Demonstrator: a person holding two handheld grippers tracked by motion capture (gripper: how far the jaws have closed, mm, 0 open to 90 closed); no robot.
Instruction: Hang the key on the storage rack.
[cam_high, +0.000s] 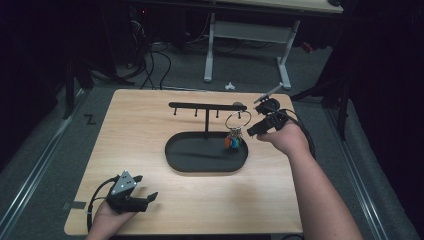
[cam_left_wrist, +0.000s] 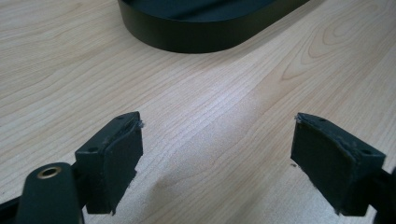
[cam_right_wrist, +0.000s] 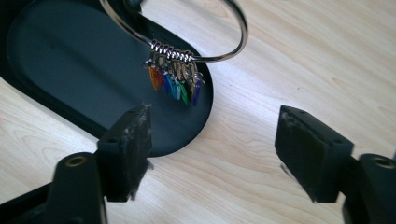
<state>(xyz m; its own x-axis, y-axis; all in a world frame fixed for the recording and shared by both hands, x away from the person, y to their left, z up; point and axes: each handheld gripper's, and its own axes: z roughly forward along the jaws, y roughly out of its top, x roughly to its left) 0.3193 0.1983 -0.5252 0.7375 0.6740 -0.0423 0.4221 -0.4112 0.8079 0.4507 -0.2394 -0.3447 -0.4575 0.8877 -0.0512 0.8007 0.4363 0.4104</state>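
Observation:
A large metal key ring (cam_high: 238, 120) hangs from the right end of a black T-shaped rack (cam_high: 200, 105), and several coloured keys (cam_high: 233, 141) dangle from it over the rack's black oval tray (cam_high: 180, 155). My right gripper (cam_high: 256, 125) hovers just right of the ring, open, with nothing between its jaws. In the right gripper view, the ring (cam_right_wrist: 236, 46) and keys (cam_right_wrist: 175, 84) hang just beyond the open gripper (cam_right_wrist: 215, 135). My left gripper (cam_high: 147, 187) rests open and empty near the table's front left. In the left gripper view, that gripper (cam_left_wrist: 217, 140) faces the tray's wall (cam_left_wrist: 196, 37).
The light wooden table (cam_high: 140, 130) holds the rack and tray at its middle. A white desk frame (cam_high: 210, 45) and cables stand on the floor beyond the far edge. Dark floor surrounds the table.

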